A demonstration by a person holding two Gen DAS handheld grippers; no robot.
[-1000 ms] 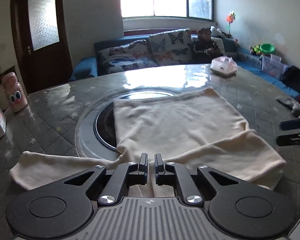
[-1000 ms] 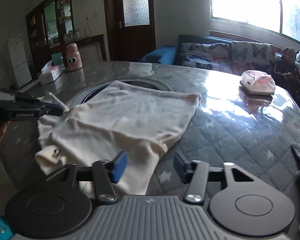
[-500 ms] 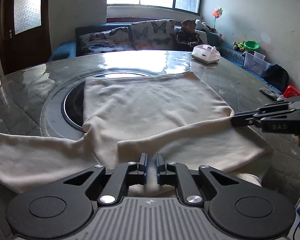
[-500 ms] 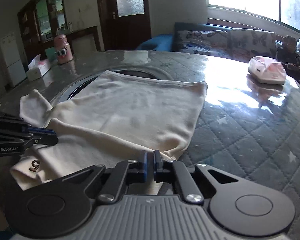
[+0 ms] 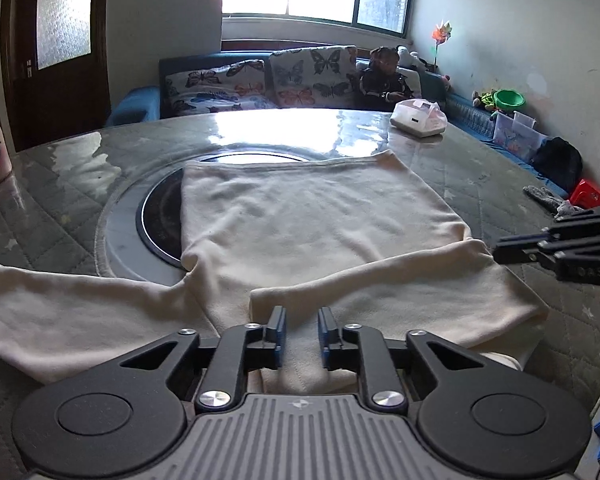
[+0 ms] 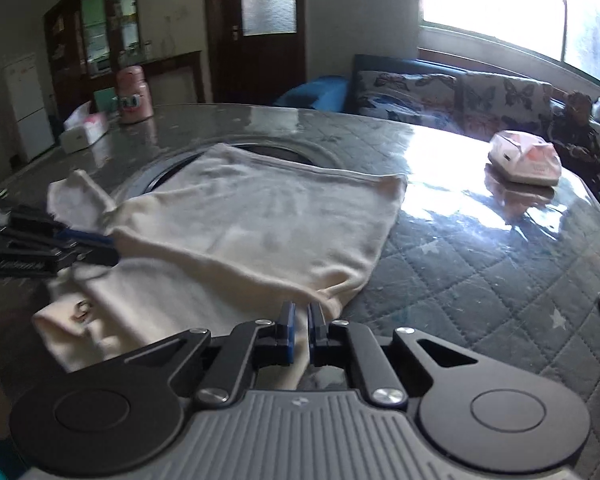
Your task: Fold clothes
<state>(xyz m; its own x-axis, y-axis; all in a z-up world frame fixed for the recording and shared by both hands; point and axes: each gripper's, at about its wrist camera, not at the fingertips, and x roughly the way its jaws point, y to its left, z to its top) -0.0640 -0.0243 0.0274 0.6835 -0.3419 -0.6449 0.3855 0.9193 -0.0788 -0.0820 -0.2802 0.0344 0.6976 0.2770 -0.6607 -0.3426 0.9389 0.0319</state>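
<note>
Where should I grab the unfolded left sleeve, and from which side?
Grip the left sleeve at its cuff end, coming from the table's near edge. It lies flat, stretched away from the cream top, so the free end should lift and fold inward most easily.

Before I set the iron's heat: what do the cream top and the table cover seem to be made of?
Top: probably a soft knit, cotton or fleece-like; matte, slightly fuzzy, drapes in rounded folds, ribbed hem at the far edge. The fibre itself can't be told.
Table cover: grey quilted fabric with diamond stitching and small stars, seemingly under a clear glossy sheet, plastic or glass, since it mirrors the window glare.
</note>
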